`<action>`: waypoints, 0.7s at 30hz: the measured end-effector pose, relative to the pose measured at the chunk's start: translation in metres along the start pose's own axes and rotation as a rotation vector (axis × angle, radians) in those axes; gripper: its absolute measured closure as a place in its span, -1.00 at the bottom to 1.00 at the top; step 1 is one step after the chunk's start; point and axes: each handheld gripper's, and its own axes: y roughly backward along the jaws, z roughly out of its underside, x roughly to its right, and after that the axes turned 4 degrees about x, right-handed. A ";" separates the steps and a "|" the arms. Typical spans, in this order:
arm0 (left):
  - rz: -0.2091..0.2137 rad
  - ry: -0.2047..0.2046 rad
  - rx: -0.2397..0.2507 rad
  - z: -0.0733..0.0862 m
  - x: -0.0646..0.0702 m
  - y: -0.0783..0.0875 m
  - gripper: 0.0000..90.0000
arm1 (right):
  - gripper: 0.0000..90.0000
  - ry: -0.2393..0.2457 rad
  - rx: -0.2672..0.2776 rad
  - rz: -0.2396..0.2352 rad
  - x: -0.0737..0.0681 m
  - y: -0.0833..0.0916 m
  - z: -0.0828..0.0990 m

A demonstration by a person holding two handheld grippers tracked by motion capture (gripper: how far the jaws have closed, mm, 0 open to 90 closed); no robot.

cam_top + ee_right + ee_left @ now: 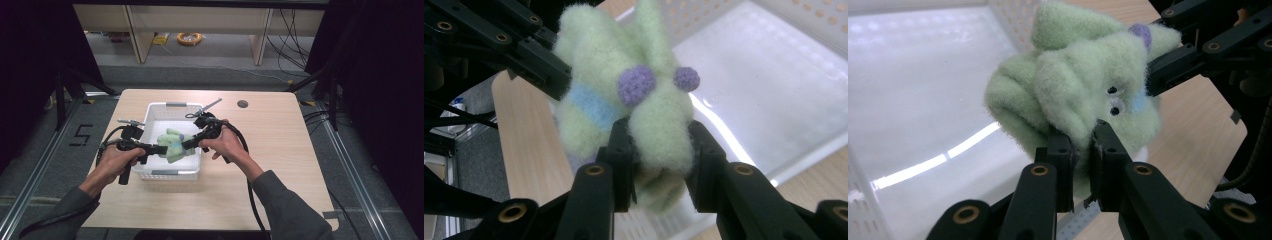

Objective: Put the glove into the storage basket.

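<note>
A pale green fuzzy toy (172, 144) with purple dots, a blue band and small black eyes hangs over a white plastic basket (155, 111). My left gripper (161, 149) comes in from the left and is shut on a thin fold of the toy (1073, 95), its jaws nearly together (1081, 150). My right gripper (187, 144) comes in from the right and is shut on a thicker lobe of the toy (624, 85), jaws pressing both sides (659, 150). The toy is held between the two grippers, above the basket's floor.
The basket (774, 75) sits on a light wooden table (270, 145), which has a round hole (242, 104) at the back. A metal tool (207, 107) lies by the basket's far right corner. Shelving legs and cables stand on the floor beyond the table.
</note>
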 end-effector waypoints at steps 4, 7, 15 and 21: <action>-0.004 0.024 -0.021 0.000 -0.013 -0.005 0.80 | 0.54 -0.009 -0.018 0.004 0.006 -0.014 -0.003; -0.009 0.043 -0.033 0.001 -0.021 -0.009 0.80 | 0.54 -0.029 -0.026 0.002 0.012 -0.024 -0.003; -0.040 0.046 -0.072 0.005 -0.030 -0.018 0.80 | 0.53 -0.045 -0.079 0.020 0.015 -0.043 -0.004; -0.063 0.051 -0.096 0.009 -0.035 -0.025 0.79 | 0.53 -0.046 -0.113 0.030 0.018 -0.052 -0.002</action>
